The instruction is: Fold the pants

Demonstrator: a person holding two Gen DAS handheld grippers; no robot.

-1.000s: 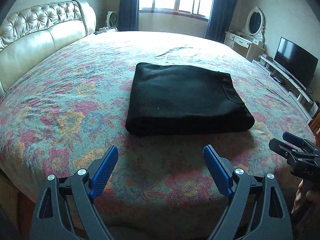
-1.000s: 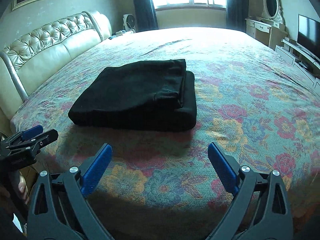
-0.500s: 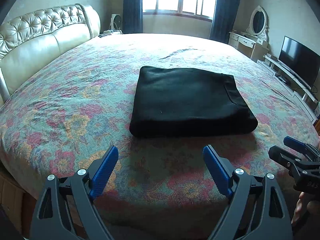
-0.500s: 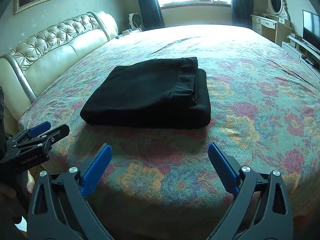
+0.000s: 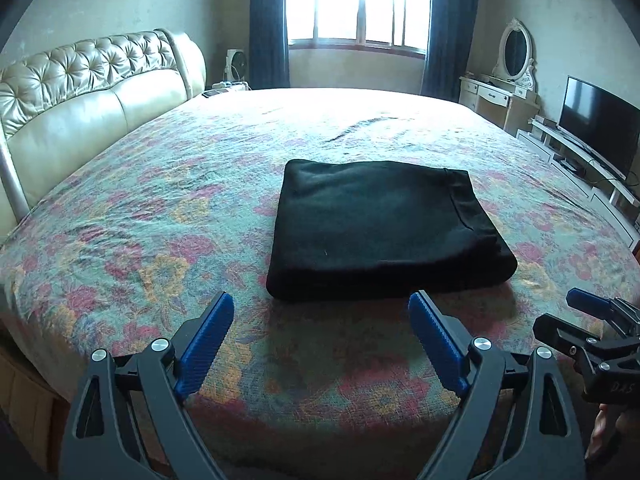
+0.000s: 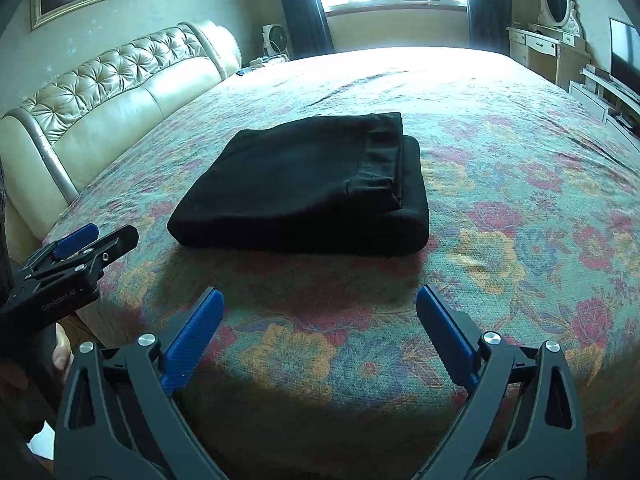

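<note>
While both tools hung clear of the cloth, the black pants [image 5: 380,228] lay folded into a thick, squarish bundle on the bed [image 5: 160,216], toward its near edge, with a narrower top layer ending short of the bundle's right side. There was one pair of pants and two tools. The left tool [image 5: 320,340] stood released with its blue pads wide apart, having just spread a little further, nothing between them but bedspread beyond. The right tool [image 6: 320,332] was likewise released and empty. Each tool showed at the edge of the other's view. The bed wore a floral bedspread in red, yellow and teal, backed by one cream tufted headboard [image 5: 92,92]. Behind it stood one bright window [image 5: 356,4] between dark curtains, one dressing table with an oval mirror [image 5: 514,50], and one television [image 5: 600,124].
</note>
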